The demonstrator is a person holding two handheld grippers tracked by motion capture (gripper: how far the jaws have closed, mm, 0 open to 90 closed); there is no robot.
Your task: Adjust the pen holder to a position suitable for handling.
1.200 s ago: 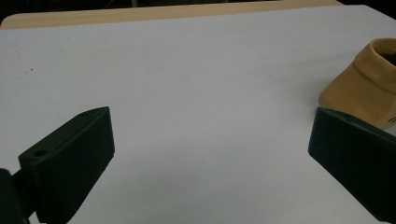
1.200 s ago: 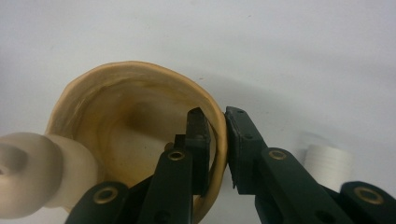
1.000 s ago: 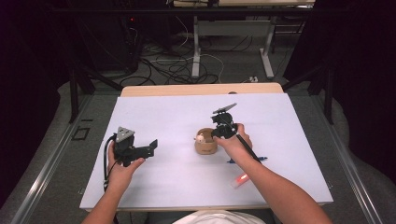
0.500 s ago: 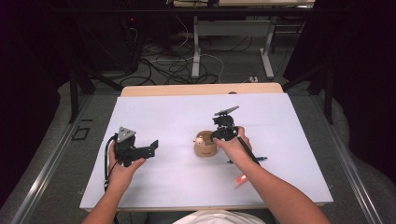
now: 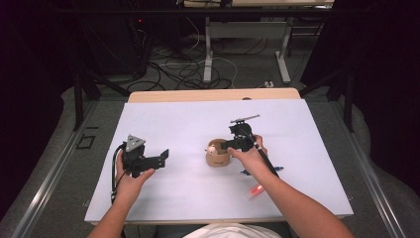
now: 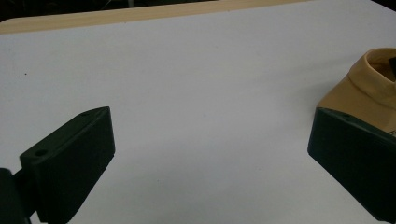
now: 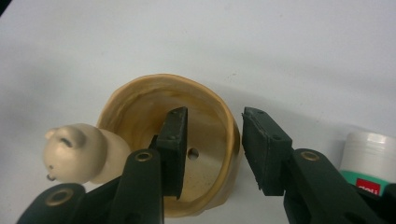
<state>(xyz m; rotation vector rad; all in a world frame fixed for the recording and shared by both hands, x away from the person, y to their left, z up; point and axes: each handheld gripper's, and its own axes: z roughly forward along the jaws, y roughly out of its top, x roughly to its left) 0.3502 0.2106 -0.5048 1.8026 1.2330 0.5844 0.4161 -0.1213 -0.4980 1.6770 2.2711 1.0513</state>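
A tan ceramic cup point(image 5: 218, 157) with a cream bear figure point(image 5: 212, 148) on its rim stands mid-table on the white sheet. My right gripper point(image 5: 226, 146) hangs over it, pointing left. In the right gripper view the jaws straddle the cup's wall point(image 7: 140, 100): one jaw is inside the cup and the other outside, with a gap on both sides, so the right gripper point(image 7: 215, 126) is open. The bear's head point(image 7: 77, 151) sits left of the jaws. My left gripper point(image 5: 162, 156) is held wide open to the cup's left, and the cup point(image 6: 369, 88) shows beyond its right jaw.
A white bottle with a green label point(image 7: 369, 161) lies just right of the cup. A blue pen point(image 5: 275, 169) and a red pen point(image 5: 255, 191) lie by the right forearm. The table's wooden far edge point(image 5: 213, 94) borders the white sheet point(image 5: 188, 124).
The right gripper has sunk a little lower onto the cup's rim. The left hand and its gripper have stayed put.
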